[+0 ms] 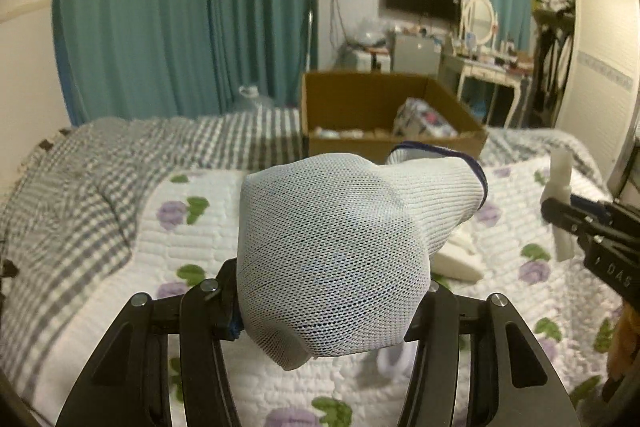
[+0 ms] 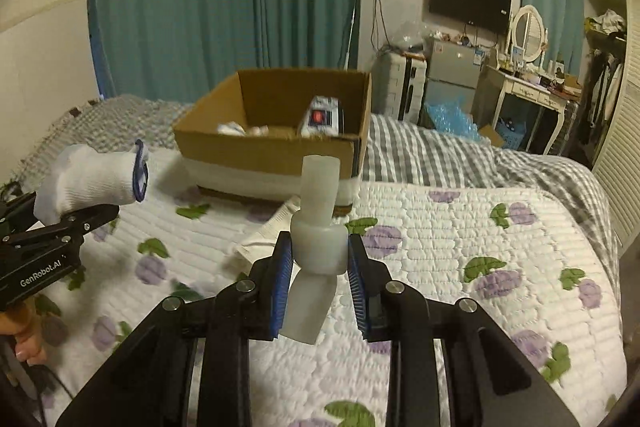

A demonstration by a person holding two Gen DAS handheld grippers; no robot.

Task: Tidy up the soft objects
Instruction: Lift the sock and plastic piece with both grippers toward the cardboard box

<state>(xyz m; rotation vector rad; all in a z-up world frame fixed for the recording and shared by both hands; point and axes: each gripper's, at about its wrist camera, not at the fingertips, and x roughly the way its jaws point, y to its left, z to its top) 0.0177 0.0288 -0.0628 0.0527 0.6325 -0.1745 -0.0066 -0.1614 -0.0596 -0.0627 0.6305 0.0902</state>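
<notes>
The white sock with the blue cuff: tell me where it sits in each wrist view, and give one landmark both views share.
Left wrist view: the white sock fills the centre foreground, clamped in the left gripper, cuff pointing up and right.
Right wrist view: the same sock is at the far left, above the left gripper, cuff toward the right.
Shared landmark: the cardboard box on the bed behind it.

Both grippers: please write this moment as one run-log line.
left gripper: shut on white sock | right gripper: shut on white roll | cardboard box: on bed, open
</notes>
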